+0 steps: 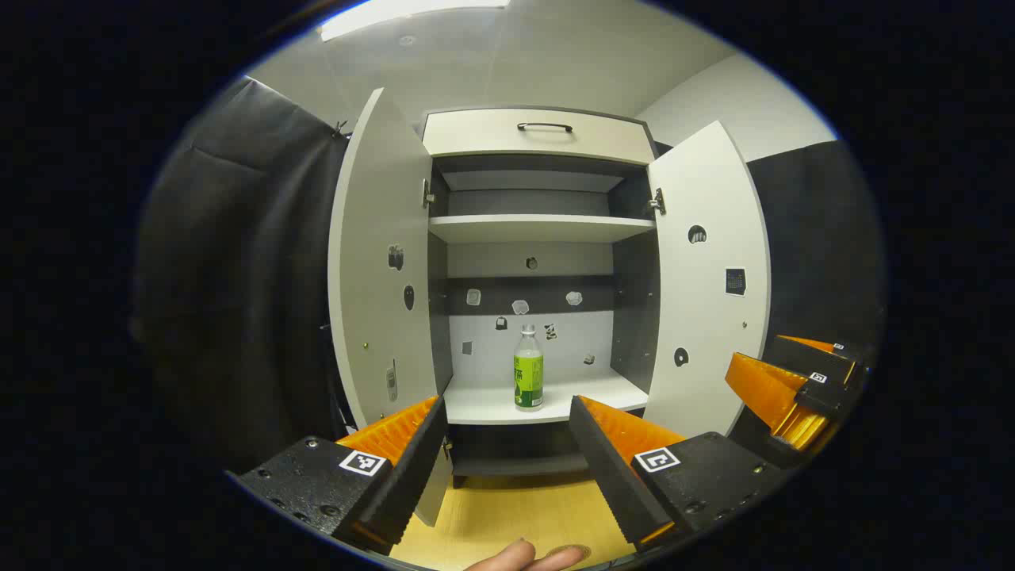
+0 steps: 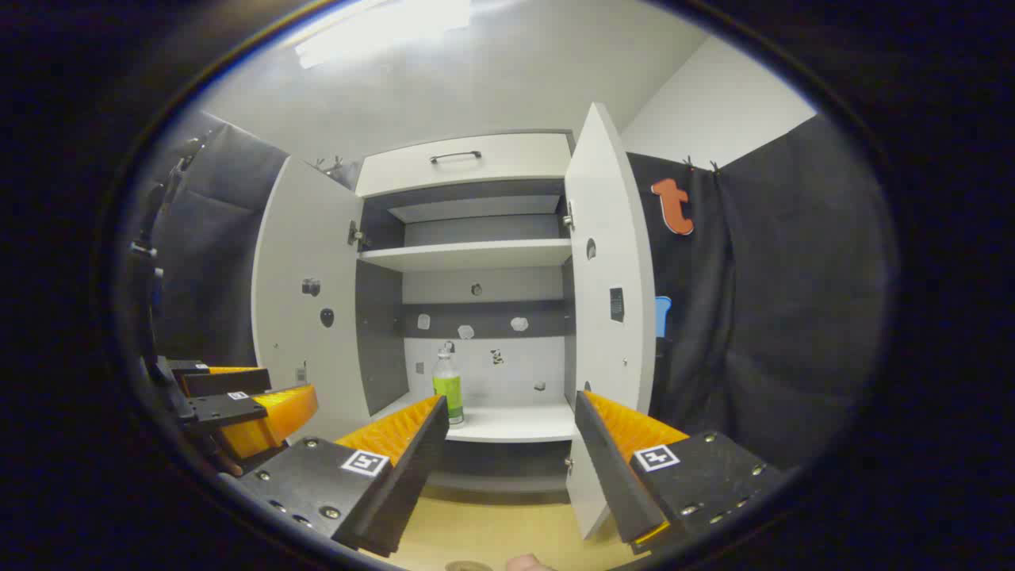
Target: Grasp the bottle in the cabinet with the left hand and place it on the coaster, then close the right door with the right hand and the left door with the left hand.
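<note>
Both hand-held grippers' jaws apart | cabinet doors open | bottle upright on shelf

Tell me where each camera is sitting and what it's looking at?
Left gripper view: rides on the left gripper, facing the open cabinet head-on, bottle straight ahead; its own open jaws and a fingertip show at the bottom, the right gripper off to the side.
Right gripper view: rides on the right gripper, facing the cabinet from further right; its own open jaws show, and the left gripper.
Both share the cabinet, both open doors and the bottle.
</note>
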Demonstrator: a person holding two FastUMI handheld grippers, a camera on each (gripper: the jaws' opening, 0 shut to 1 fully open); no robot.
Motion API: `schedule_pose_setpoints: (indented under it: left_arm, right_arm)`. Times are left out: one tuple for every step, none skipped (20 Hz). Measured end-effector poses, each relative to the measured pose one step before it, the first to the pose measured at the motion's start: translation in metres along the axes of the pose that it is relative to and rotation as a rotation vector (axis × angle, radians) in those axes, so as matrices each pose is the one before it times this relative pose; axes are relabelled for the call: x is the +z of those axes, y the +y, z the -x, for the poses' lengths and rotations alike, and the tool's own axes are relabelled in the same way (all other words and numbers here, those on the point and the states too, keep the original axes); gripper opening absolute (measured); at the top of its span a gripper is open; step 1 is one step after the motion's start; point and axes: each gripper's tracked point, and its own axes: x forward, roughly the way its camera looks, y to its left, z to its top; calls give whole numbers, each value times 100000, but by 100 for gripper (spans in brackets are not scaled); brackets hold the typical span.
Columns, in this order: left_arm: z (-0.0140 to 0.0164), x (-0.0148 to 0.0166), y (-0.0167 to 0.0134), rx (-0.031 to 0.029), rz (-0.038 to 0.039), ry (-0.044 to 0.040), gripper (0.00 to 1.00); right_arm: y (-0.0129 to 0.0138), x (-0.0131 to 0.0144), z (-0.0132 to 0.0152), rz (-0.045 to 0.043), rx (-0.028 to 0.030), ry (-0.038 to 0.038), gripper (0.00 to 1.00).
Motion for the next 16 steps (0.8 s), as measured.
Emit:
schedule_pose_setpoints:
  left_arm:
    - [-552, -252, 154, -605, -389, 759, 98]
    - [-496, -147, 329, 194, -512, 266, 98]
    - [-626, -23, 402, 748, -116, -454, 98]
    - [-528, -217, 339, 364, 13, 299, 100]
    - [-532, -389, 293, 244, 195, 599, 98]
    - [-558, -341, 242, -78, -57, 583, 98]
    - [-524, -264, 279, 22, -379, 11, 98]
    - [-595, -221, 287, 98, -665, -69, 98]
    - [-534, -195, 217, -109, -394, -346, 98]
    - [-571, -246, 99, -408, -123, 61, 98]
    - [-618, -508, 103, -146, 250, 633, 100]
    - [-624, -407, -84, -853, 871, 734, 98]
    - [-669, -448, -75, -1113, 995, 812, 98]
    - [-693, -363, -55, -726, 774, 586, 100]
    - [-756, -348, 32, -535, 515, 275, 100]
    - [-772, -254, 63, -370, 422, 162, 98]
  right_arm:
    - [13, 305, -423, -38, -389, -1071, 96]
    - [19, 89, -407, 186, -335, -561, 94]
    - [78, -315, -437, 267, -112, 79, 96]
    - [44, -226, -555, 451, -462, 589, 96]
    - [-66, -304, -549, 482, -829, 743, 96]
    - [-13, -234, -546, 559, -561, 630, 96]
    - [-1, -262, -505, 739, -230, 337, 96]
    - [45, -234, -482, 741, -343, 217, 96]
    - [-20, -220, -492, 809, -421, -8, 96]
    - [89, -192, -549, 994, -468, -197, 96]
    - [43, -316, -439, 879, -337, -189, 96]
    - [272, -212, -471, 616, 212, 104, 97]
    - [414, -245, -349, 484, 770, 35, 96]
    - [444, -226, -328, 531, 1169, -134, 97]
    - [241, -250, -397, 672, 896, -1, 97]
    - [128, -111, -439, 840, 112, -266, 96]
